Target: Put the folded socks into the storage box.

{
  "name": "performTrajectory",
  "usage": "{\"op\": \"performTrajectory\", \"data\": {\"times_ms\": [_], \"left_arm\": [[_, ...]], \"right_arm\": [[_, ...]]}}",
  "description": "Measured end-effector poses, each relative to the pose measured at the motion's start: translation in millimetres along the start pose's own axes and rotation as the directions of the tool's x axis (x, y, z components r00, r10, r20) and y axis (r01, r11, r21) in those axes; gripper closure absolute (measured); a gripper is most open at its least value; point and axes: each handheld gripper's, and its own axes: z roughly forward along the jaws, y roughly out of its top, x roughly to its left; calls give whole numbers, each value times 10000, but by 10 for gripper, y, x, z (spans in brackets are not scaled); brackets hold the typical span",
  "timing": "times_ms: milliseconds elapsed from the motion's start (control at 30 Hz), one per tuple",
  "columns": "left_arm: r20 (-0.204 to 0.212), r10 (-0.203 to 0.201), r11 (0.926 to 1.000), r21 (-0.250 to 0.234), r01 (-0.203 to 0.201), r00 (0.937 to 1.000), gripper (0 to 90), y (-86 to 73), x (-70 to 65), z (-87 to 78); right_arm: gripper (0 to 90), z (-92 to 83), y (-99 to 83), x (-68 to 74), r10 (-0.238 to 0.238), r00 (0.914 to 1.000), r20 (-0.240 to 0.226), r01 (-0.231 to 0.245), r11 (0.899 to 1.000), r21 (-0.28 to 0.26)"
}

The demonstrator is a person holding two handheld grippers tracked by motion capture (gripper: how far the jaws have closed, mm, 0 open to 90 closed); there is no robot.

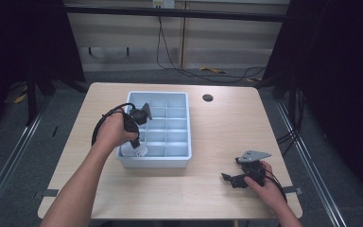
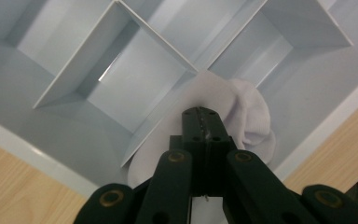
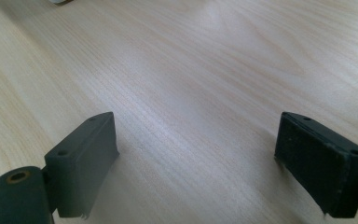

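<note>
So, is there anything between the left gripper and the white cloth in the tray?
Nothing visible. The left gripper has its fingers shut on the white cloth, over a near corner compartment of the grey tray.

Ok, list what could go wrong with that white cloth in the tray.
The left gripper is shut, its tips against the white cloth, which drapes over a divider of the grey tray; it may end up straddling two compartments. Lifting could drag the cloth back out if it is snagged.

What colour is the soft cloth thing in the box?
White. The cloth shows best in the left gripper view, bunched in a compartment of the pale blue-grey box, beyond the shut left tool.
</note>
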Motion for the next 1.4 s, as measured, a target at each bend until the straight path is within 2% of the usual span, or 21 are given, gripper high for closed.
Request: {"op": "performTrajectory", "data": {"times_ms": [300,567,700,900,1100,1233,1400], "left_arm": [[173,-18,10000,-80,19,9998,900,-64,-12,124],[-5,71,9999,84,-71,10000,900,-72,-42,241],[67,-79,10000,-34,79,9999,900,-89,-40,285],[100,-49,9997,-231,52,9999,900,-120,-37,292],[136,-114,9990,-432,120,9998,896,-151,-35,225],[-54,-77,9983,-574,74,10000,808,-164,-48,102],[-263,50,9952,-978,-76,9996,715,-178,-71,-73]], "right_arm": [[120,4,5,0,2,10000,5,-2,10000,6],[119,4,4,0,-1,10000,5,1,10000,5],[120,3,4,2,25,10000,8,-25,10000,23],[120,3,4,2,18,10000,3,-18,10000,27],[120,4,5,0,2,10000,4,-2,10000,8],[120,4,5,0,1,10000,2,-1,10000,7],[120,4,5,1,13,10000,4,-13,10000,10]]}}
